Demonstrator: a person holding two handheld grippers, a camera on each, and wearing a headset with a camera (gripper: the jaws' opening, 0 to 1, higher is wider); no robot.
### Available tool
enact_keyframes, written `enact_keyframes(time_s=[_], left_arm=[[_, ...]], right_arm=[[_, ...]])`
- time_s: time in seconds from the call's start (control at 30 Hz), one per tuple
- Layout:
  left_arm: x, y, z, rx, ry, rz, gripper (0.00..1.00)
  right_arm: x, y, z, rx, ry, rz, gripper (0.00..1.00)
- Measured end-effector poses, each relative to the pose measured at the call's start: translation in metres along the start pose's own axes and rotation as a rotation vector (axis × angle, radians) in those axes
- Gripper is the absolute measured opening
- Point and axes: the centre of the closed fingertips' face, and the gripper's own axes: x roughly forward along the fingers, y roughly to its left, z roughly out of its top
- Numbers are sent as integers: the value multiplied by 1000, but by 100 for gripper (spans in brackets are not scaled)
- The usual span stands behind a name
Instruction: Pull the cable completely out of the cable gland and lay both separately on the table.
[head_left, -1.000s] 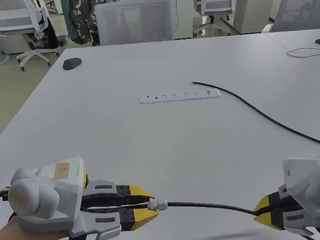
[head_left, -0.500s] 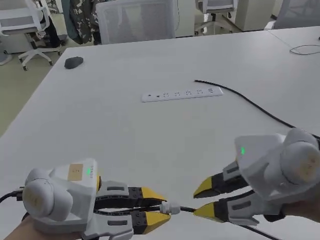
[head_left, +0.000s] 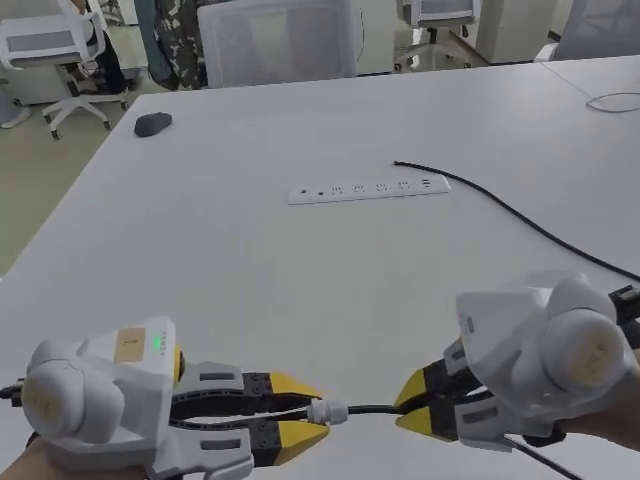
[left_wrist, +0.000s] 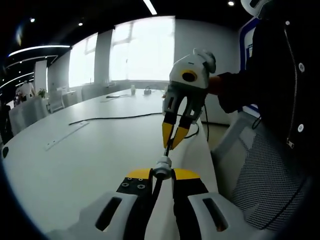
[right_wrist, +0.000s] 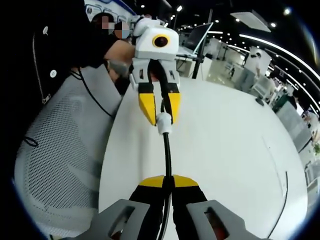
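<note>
White gland (head_left: 329, 410) sits pinched by the left claw (head_left: 312, 412), its cable (head_left: 372, 409) by the right claw (head_left: 404, 407), over the table's (head_left: 250, 260) near edge.

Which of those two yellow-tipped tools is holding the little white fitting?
The left gripper: its jaws pinch the white cable gland, while the right gripper grips only the black cable coming out of it.

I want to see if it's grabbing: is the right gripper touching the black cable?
Touching. The right gripper view shows the right gripper with jaws shut on the cable.
</note>
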Motion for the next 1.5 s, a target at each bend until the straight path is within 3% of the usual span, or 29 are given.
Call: enact_keyframes(time_s=[0.3,0.47,0.57,0.6,0.67,0.7,0.83,0.9,0.97,1.1,1.2,1.5], left_arm=[[-6,4,1,-1,0,16,15],[-6,3,1,-2,-1,19,15],[-6,2,1,-5,-1,19,15],[-6,2,0,-4,2,21,15],[-6,2,-1,-6,10,21,15],[-6,2,-2,-5,14,21,15],[-5,2,-2,-7,10,22,15],[-4,2,-2,-5,10,21,15],[-4,1,-1,-5,9,20,15],[-4,-1,-1,-2,7,13,15],[-4,-1,-3,1,14,16,15],[-3,-3,-7,-9,8,14,15]], right_arm=[[-14,-5,-29,25,49,-29,0],[-11,-4,-37,3,67,-54,0],[-4,-6,-54,8,159,-69,0],[-2,-5,-53,11,157,-67,3],[0,-3,-47,20,134,-59,10],[2,3,-40,32,111,-30,8],[13,8,-13,33,48,-9,9],[20,7,7,15,-8,-9,10],[25,4,23,-17,-40,-22,9],[33,7,45,-52,-83,2,5],[39,11,53,-82,-88,20,0],[41,14,49,-85,-75,35,0]])
